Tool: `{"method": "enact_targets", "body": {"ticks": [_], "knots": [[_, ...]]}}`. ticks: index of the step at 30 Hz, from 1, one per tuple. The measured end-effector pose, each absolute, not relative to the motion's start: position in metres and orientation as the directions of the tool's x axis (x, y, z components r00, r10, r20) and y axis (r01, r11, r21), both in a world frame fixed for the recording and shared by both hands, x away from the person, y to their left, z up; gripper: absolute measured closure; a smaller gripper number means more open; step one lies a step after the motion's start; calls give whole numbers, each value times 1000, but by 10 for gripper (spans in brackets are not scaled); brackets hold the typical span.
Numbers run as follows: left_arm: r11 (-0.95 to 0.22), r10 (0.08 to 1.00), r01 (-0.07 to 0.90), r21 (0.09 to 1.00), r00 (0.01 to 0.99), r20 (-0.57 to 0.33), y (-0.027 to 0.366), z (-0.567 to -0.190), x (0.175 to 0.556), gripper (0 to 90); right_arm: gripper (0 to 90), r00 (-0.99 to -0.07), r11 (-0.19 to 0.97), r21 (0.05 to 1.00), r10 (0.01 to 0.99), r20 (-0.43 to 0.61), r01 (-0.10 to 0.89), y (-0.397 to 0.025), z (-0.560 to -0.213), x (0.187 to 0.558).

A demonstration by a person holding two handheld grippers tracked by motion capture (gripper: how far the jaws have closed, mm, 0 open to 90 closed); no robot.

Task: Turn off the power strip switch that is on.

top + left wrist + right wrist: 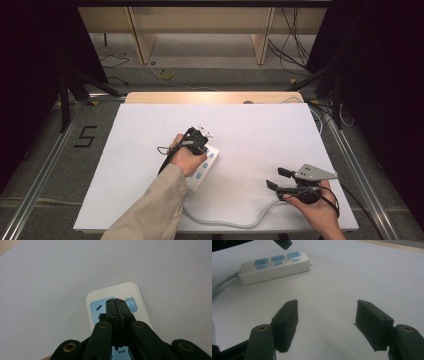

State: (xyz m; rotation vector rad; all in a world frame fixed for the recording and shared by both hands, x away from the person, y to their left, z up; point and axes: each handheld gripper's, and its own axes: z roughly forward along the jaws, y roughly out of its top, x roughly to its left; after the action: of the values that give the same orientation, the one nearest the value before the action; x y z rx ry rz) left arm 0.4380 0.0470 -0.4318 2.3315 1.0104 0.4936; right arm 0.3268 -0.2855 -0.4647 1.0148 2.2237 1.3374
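Observation:
A white power strip (209, 162) with blue sockets lies mid-board, its grey cable (225, 221) curling toward the near edge. My left gripper (199, 143) hangs over the strip's far end. In the left gripper view its jaws are pressed together at the left gripper tips (118, 303), above the last blue socket (100, 308) and beside a blue switch (131, 305), with nothing between them. My right gripper (278, 179) rests low at the near right, open and empty. In the right gripper view the right gripper (328, 305) faces the strip (274, 265), the left gripper's tip (283, 243) just above it.
The white board (150, 130) covers a wooden table (210, 96). Dark curtains and stands flank both sides. Floor cables (165, 74) and wooden shelf legs lie beyond the far edge. A floor marking "5" (86, 136) sits left of the board.

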Motion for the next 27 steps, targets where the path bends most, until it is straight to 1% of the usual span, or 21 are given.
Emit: {"method": "enact_targets", "body": {"ticks": [27], "knots": [[-594, 735, 556, 582, 668, 112, 32, -437, 446, 898, 355, -680, 296, 869, 730, 63, 398, -285, -465, 327]]}}
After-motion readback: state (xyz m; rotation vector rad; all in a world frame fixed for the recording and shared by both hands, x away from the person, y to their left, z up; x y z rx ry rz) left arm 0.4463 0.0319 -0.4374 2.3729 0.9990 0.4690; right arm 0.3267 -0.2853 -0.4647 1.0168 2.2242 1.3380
